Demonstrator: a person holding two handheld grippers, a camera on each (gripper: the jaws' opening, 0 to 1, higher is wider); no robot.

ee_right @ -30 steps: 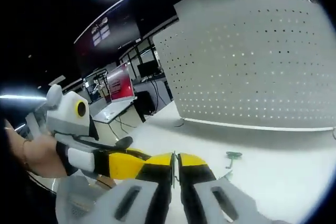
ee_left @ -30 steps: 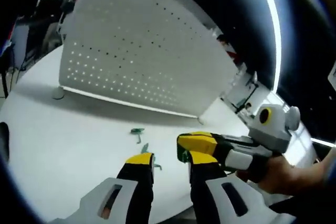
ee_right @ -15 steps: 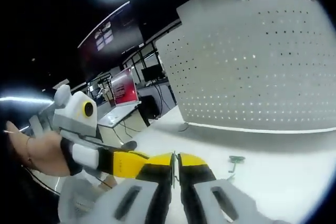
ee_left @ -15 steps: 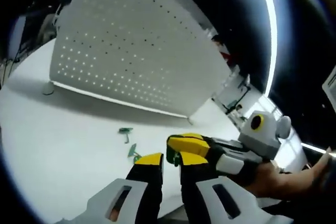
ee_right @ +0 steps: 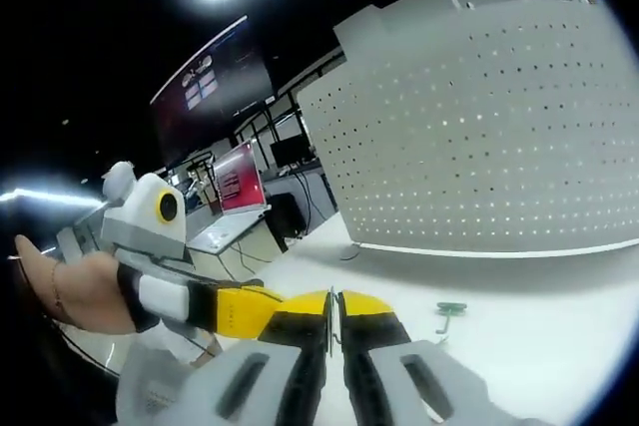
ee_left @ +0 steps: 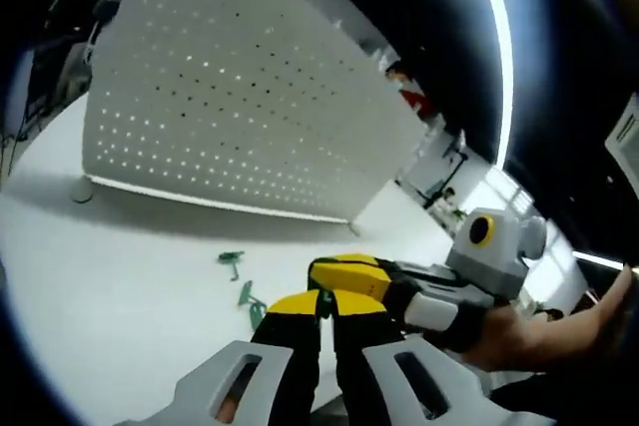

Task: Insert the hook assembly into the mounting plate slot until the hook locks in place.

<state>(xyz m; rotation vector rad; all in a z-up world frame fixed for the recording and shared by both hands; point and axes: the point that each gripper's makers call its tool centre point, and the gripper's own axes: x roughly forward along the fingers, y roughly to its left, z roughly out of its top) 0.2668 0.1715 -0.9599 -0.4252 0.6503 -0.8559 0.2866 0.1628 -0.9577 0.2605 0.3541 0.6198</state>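
Task barely begun: no hook in the board yet. Left gripper (ee_left: 321,308) jaws closed, nothing seen between; right gripper (ee_right: 332,308) closed, thin sliver in the seam, can't tell what. Green hooks (ee_left: 240,286) loose on table (ee_left: 120,286) just ahead-left of left tips; pegboard (ee_left: 240,117) upright, farther back

green hooks (ee_left: 232,259) — before upright pegboard (ee_left: 230,107)

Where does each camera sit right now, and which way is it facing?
Left gripper view: rides the left gripper, facing the perforated plate and green hook parts on the table; the right gripper and a hand enter.
Right gripper view: rides the right gripper, facing the same plate; the left gripper enters.
Shared: plate, table, a hook.
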